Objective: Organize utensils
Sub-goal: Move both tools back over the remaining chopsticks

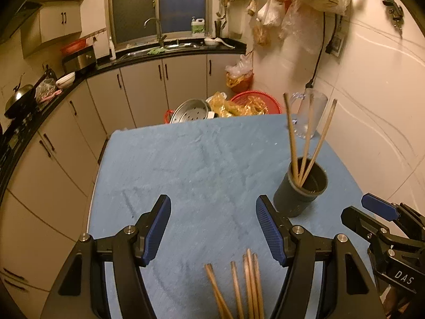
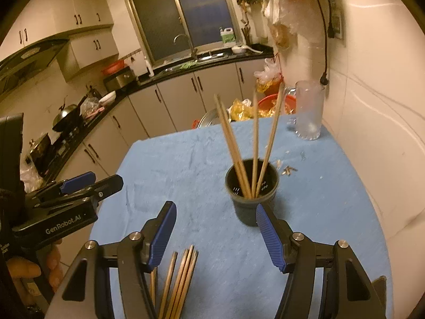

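Left gripper (image 1: 213,228): fingers spread wide, nothing between them. Right gripper (image 2: 216,232): fingers likewise apart and empty.

Holder (image 2: 251,192): dark cylindrical cup, upright on the blue tabletop (image 1: 207,159), just beyond the right gripper's right finger and ahead-right of the left gripper's right finger. Standing chopsticks (image 2: 255,146) lean inside it; the count appears to be four, though two lie so close together that this is uncertain.

Loose chopsticks (image 1: 245,287): a small bundle lying flat on the tabletop, below and between the left gripper's fingers, nearer its right finger. In the right wrist view the same bundle sits beside that gripper's left finger. They lie roughly parallel, tips pointing away from the cameras.

A clear glass mug (image 2: 308,111) stands far ahead-right, well apart from the work.

Assessment: the transfer is partly complete; the step in hand is fetching another chopstick from the loose bundle. The next move calls for lowering one gripper over the bundle, closing on a single stick or pair, then lifting it and tipping it upright for the holder.
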`<state>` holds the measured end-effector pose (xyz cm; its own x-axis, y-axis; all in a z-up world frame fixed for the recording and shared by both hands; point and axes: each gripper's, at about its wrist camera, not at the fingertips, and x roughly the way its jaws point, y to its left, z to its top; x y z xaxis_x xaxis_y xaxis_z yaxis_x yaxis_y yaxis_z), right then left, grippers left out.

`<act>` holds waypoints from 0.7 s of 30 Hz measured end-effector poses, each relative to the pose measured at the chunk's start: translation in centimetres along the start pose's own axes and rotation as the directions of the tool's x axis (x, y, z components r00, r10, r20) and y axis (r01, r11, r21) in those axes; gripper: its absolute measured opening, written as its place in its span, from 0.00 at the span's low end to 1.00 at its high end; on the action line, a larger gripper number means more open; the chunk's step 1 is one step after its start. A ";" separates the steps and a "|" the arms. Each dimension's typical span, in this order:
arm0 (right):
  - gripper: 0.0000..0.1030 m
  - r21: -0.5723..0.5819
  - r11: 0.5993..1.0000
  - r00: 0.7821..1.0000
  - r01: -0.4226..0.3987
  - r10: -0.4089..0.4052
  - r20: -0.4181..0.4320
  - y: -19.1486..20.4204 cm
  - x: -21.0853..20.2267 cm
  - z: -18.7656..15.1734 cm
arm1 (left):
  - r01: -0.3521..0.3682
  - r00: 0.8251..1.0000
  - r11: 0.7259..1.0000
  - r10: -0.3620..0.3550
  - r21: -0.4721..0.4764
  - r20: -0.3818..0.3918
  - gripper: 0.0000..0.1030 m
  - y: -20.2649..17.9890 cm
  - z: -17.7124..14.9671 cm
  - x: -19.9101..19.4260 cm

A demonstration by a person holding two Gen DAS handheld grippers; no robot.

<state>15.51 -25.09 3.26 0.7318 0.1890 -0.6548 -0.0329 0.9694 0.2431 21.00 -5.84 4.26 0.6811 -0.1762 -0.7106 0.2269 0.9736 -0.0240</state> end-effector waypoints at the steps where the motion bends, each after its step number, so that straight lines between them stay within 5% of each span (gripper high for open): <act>1: 0.64 -0.002 1.000 1.000 -0.004 0.004 -0.008 0.2 0.2 -0.3 | -0.004 1.000 1.000 0.004 -0.005 -0.008 0.65 0.3 -0.3 0.1; 16: 0.64 -0.039 0.998 0.993 -0.042 0.037 -0.113 1.9 3.5 -2.9 | -0.056 0.994 0.998 0.052 -0.035 -0.094 0.65 2.7 -4.0 1.9; 21: 0.63 -0.044 0.998 0.976 -0.050 0.039 -0.212 1.9 6.2 -4.8 | -0.029 0.961 0.995 0.001 -0.097 -0.276 0.60 4.7 -7.1 5.9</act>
<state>16.73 -21.32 -3.80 0.5689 0.2560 -0.7815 -0.0990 0.9647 0.2439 21.19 -1.28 -5.04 0.4625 -0.1287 -0.8772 0.1387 0.9877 -0.0718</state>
